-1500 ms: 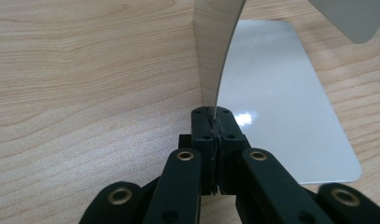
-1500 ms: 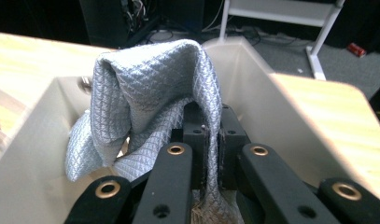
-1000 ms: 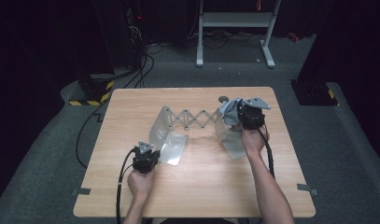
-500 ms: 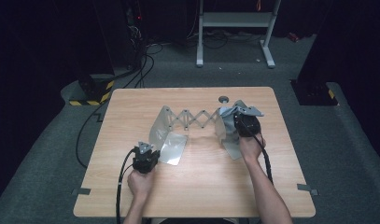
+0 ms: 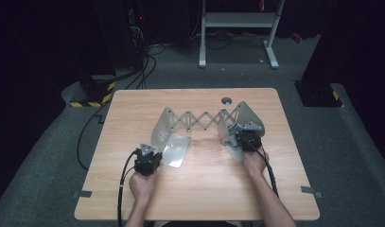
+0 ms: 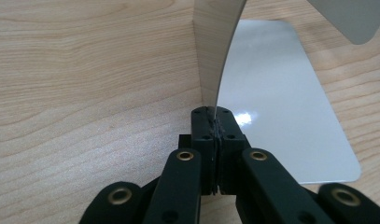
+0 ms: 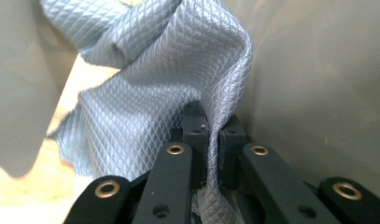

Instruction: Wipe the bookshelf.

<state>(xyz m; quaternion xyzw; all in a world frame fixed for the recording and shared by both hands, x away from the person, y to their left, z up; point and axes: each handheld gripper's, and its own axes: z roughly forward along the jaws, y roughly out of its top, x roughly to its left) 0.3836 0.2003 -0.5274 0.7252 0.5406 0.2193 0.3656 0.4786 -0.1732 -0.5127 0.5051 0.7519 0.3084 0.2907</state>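
- The left gripper [image 6: 214, 122] pinched the near-left plate edge of the expandable metal rack [image 5: 199, 121], likely steadying it mid-table.
- The right gripper [image 7: 212, 128] clamped a grey quilted cloth [image 7: 150, 93] against the rack's right plate, seemingly for wiping.

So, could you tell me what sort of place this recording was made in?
Probably a lab or studio set up for recording: a lone wooden table on grey carpet in a dark room, black-and-yellow hazard tape by floor cables, and a metal stand behind.
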